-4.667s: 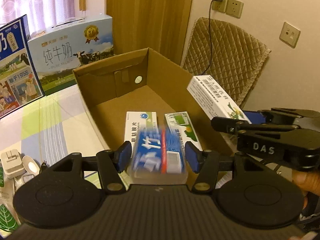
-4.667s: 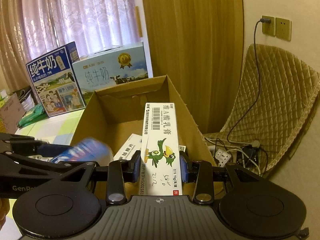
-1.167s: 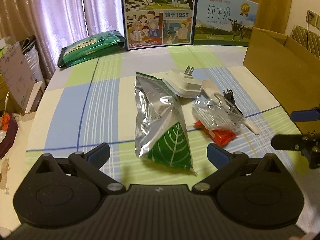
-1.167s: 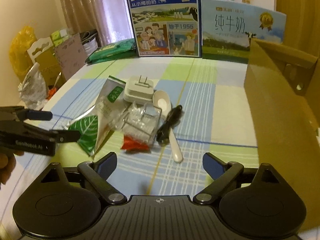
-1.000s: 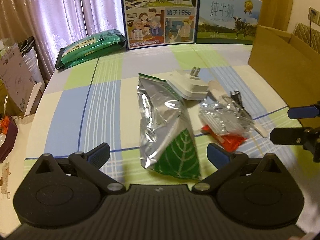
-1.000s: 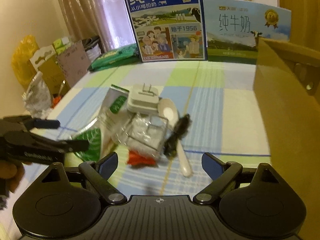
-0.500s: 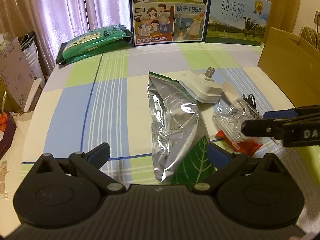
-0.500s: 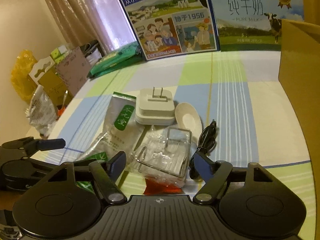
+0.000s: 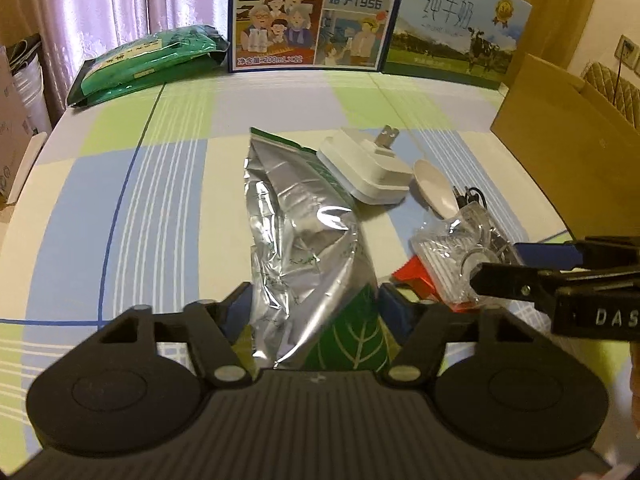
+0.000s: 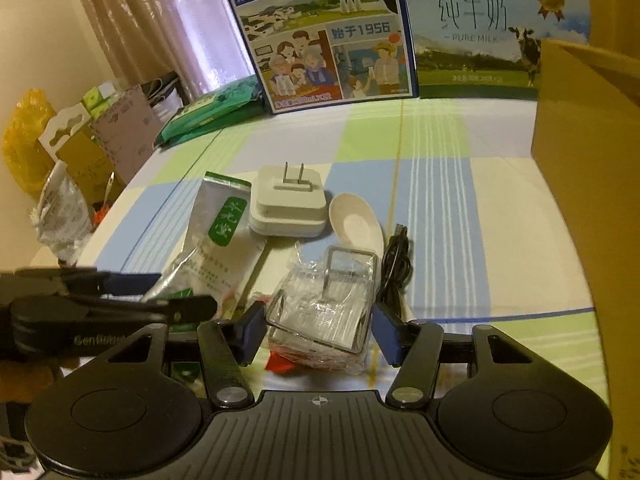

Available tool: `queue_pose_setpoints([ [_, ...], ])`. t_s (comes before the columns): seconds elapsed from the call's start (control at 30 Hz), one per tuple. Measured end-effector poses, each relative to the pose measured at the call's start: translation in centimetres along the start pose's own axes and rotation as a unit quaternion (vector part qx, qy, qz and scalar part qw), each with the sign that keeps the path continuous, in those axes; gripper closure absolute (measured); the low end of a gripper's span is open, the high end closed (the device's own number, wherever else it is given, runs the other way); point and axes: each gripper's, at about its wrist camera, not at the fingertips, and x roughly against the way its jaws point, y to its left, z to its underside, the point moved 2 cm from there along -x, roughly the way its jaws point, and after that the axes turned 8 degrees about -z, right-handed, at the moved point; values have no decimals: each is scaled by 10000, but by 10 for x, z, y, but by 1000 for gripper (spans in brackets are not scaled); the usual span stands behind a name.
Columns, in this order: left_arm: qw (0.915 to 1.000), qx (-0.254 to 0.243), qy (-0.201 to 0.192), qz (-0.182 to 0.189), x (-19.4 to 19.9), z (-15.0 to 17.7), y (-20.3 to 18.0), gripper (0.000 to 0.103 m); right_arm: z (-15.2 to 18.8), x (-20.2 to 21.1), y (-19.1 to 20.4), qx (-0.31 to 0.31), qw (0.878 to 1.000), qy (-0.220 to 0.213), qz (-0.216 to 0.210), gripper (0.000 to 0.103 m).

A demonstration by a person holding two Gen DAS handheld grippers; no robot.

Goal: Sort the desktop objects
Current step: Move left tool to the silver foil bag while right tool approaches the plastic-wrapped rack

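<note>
Both my grippers straddle their targets, fingers spread, neither yet gripping.

My left gripper [image 9: 314, 312] brackets the near, leaf-printed end of the foil pouch [image 9: 300, 236], whose long axis runs straight away from me on the desk [image 9: 160, 184]. My right gripper [image 10: 318, 334], level and low, flanks the clear plastic packet [image 10: 326, 308] just beside that pouch, with the cardboard box [image 10: 580, 160] well apart to the right.
</note>
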Motion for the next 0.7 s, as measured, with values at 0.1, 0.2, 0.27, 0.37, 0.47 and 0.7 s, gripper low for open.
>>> queue_pose_setpoints([
  [0.1, 9999, -77, 139, 40, 11, 6, -8, 57, 8, 13, 6, 131, 9999, -57, 86, 49],
  [0.2, 9996, -111, 238, 78, 29, 19, -16, 61, 26, 31, 15, 267, 9996, -46, 106, 49],
  [0.27, 9993, -195, 304, 115, 42, 31, -24, 62, 42, 43, 21, 385, 9992, 26, 116, 49],
  [0.37, 9988, -309, 348, 163, 66, 55, -36, 62, 66, 62, 28, 442, 9988, 129, 137, 49],
  [0.47, 9986, -288, 338, 270, 91, 84, -44, 62, 86, 82, 30, 437, 9986, 176, 232, 49],
  [0.7, 9988, 160, 98, 443, 118, 118, -43, 38, 122, 113, 22, 373, 9972, 194, 612, 48],
])
